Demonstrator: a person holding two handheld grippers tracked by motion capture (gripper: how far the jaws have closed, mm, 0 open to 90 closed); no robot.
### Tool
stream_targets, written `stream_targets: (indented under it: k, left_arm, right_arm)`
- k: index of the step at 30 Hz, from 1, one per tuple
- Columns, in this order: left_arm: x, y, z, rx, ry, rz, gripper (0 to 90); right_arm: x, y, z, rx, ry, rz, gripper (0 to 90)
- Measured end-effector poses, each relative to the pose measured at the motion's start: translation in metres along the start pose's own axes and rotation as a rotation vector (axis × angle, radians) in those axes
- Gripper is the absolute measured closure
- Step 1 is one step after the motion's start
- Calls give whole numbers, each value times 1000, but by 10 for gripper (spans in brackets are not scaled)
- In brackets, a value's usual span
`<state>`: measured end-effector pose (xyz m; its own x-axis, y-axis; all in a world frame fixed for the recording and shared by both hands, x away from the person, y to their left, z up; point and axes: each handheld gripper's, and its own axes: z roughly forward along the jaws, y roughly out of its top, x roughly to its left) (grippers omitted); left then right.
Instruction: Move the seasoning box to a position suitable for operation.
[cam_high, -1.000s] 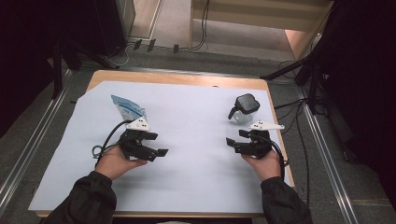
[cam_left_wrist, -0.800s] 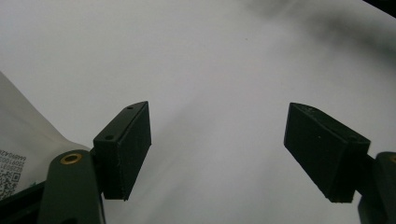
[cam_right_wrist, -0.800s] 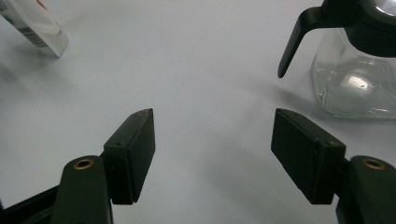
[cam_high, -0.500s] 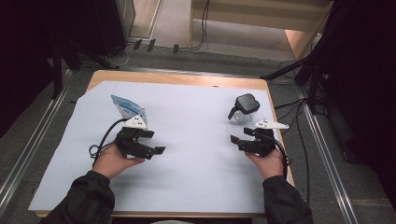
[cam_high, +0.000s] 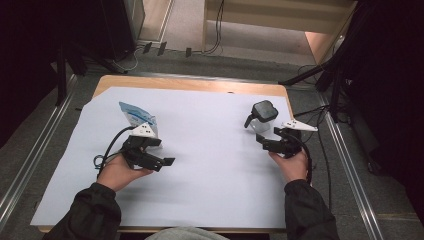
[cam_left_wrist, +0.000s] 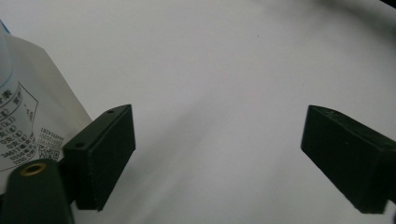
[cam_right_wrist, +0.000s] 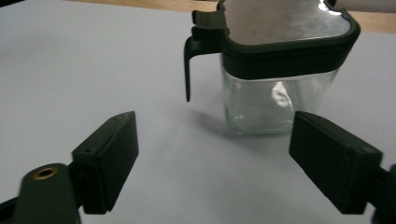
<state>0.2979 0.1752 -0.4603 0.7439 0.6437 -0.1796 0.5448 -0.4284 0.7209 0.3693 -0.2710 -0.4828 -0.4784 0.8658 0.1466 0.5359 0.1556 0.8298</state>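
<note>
At the bottom of the high view two dark sleeves come in, each hand holding a gripper over the white paper sheet (cam_high: 210, 165) that covers the table (cam_high: 185, 84). The left gripper (cam_high: 162, 152), left of centre, has just been opening; its jaws stand wide apart with nothing between them, only bare sheet ahead in the left gripper view. Just beyond it, toward the upper left, lies a white and blue pouch (cam_high: 134, 114), flat, its printed corner (cam_left_wrist: 28, 126) beside the near jaw but not gripped. The right gripper (cam_high: 261, 142), right of centre, has also just been opening; its jaws are spread and empty, likely readied to straddle the glass jar (cam_right_wrist: 275, 93). The jar (cam_high: 262, 117) stands upright just past them, black lid on, latch handle toward the sheet's middle.
</note>
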Motion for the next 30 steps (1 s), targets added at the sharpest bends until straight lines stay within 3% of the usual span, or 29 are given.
stream_targets:
  k: [1, 6, 13, 15, 17, 21, 30]
  left_arm:
    - [0, 1, 0, 1, -19, -8, 94]
    - [-2, 3, 4, 6, -28, 2, 94]
    - [-3, 8, 13, 29, -48, 21, 94]
    - [-3, 9, 13, 33, -42, 23, 93]
    - [-4, 10, 12, 24, -46, 21, 91]
    - [-4, 11, 14, 29, -44, 39, 86]
    - [-1, 12, 12, 20, -50, 26, 87]
  right_arm:
    - [-2, 1, 3, -3, -28, 8, 148]
    - [-8, 3, 12, 0, -24, 52, 143]
    - [-26, 3, 21, 12, -60, 83, 143]
    - [-30, 3, 25, 15, -44, 95, 142]
    - [-31, 5, 30, 24, -35, 77, 121]
    - [-31, 7, 40, 46, -65, 39, 81]
    - [-38, 15, 53, 42, -72, 41, 63]
